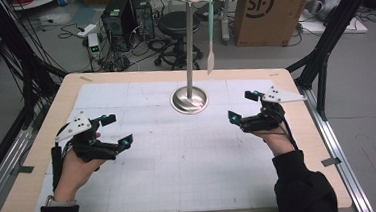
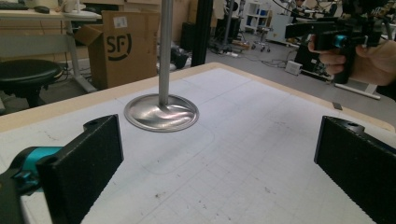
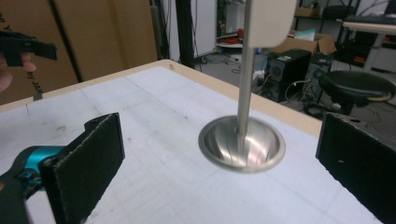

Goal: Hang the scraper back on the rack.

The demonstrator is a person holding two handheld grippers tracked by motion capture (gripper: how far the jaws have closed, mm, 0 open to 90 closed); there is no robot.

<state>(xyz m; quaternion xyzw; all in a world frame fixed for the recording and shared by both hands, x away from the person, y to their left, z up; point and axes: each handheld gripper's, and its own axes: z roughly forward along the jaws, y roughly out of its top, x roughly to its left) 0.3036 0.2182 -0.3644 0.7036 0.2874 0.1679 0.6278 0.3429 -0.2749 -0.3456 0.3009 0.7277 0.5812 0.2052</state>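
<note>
Fingers of both the left gripper (image 1: 117, 128) and right gripper (image 1: 240, 106) gape wide, empty; spatula (image 1: 210, 34) already hangs on the stand (image 1: 190, 100), apparently nothing left.

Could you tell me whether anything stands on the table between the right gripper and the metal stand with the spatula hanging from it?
Nothing visible does. The right gripper is open over bare mat, and only the white mat lies between it and the stand's round base. The spatula hangs above, on the stand's right side.

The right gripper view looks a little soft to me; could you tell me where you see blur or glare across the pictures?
Right gripper view: spatula blurred, stand base softly smeared. Left gripper view: sharp, bright sheen on the base. High view: glare on the base, floor dim.
</note>
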